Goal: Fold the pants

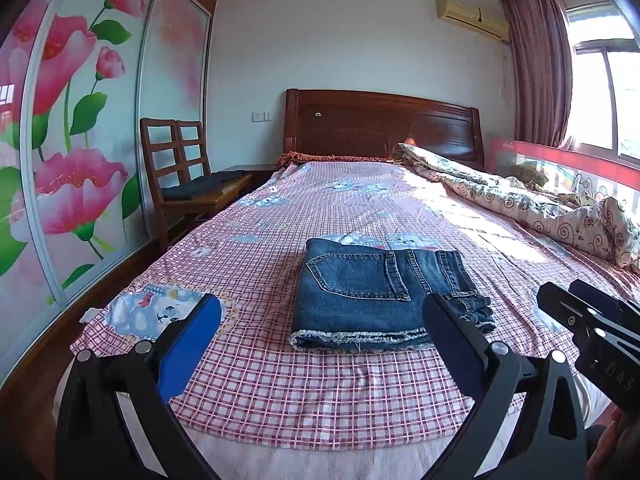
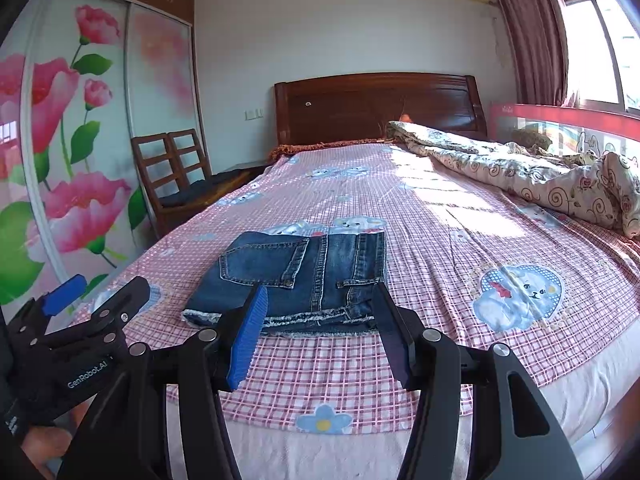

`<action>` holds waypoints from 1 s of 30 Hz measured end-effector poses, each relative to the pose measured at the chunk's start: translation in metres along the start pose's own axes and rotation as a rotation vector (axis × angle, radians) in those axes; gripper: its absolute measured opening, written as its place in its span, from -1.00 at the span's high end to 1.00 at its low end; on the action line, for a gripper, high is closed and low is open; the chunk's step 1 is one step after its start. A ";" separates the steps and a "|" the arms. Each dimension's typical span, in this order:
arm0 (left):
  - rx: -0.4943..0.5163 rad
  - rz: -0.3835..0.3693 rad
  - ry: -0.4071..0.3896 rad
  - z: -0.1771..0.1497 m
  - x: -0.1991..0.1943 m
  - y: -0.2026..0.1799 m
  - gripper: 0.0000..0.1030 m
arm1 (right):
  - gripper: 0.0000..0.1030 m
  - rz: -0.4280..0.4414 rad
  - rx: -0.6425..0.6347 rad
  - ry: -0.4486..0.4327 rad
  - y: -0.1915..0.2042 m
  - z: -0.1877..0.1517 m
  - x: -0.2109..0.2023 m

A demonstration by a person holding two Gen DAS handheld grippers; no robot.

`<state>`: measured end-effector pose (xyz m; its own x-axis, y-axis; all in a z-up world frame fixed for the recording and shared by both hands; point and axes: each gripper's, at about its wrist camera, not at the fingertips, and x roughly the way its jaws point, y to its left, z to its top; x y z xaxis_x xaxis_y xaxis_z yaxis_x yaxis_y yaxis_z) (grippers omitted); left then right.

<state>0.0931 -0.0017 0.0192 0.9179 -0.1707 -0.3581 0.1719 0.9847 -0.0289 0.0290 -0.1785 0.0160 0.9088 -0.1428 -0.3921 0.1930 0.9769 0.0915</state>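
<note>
Folded into a compact block, with a back pocket on top and the frayed hems along the near edge: jeans [image 1: 384,292] lying flat on the checked sheet [image 1: 248,248] toward the foot of the bed [image 1: 380,124], clear of the rumpled quilt [image 1: 520,196] bunched along the window side. Set there probably because the open stretch of sheet gives a flat, uncluttered surface for pressing creases.

Left tongs [image 1: 320,328] released, nothing between the blue pad and the dark one, hovering just short of the near hem and apart from the cloth. Right tongs [image 2: 320,320] likewise released and empty, poised just before the same frayed edge, beside the left pair. Both aimed slightly downward at the bundle, seemingly drawn back off the jeans.

Judged from the neat stack: folding largely finished, perhaps only a last tidy left. Chairs [image 1: 180,168] and flowered wardrobe [image 1: 80,120] well apart, uninvolved.
</note>
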 end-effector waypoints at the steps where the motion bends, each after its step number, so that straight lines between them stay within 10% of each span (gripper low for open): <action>1: 0.001 0.001 0.001 0.000 0.000 0.000 -0.95 | -0.04 0.001 -0.001 0.001 0.000 0.000 0.000; 30: 0.041 0.071 0.066 0.004 0.008 -0.005 -0.96 | -0.04 -0.001 -0.008 0.022 0.003 0.000 0.004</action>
<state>0.1008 -0.0084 0.0202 0.9030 -0.0964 -0.4187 0.1228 0.9918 0.0366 0.0328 -0.1765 0.0149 0.9000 -0.1403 -0.4127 0.1907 0.9781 0.0834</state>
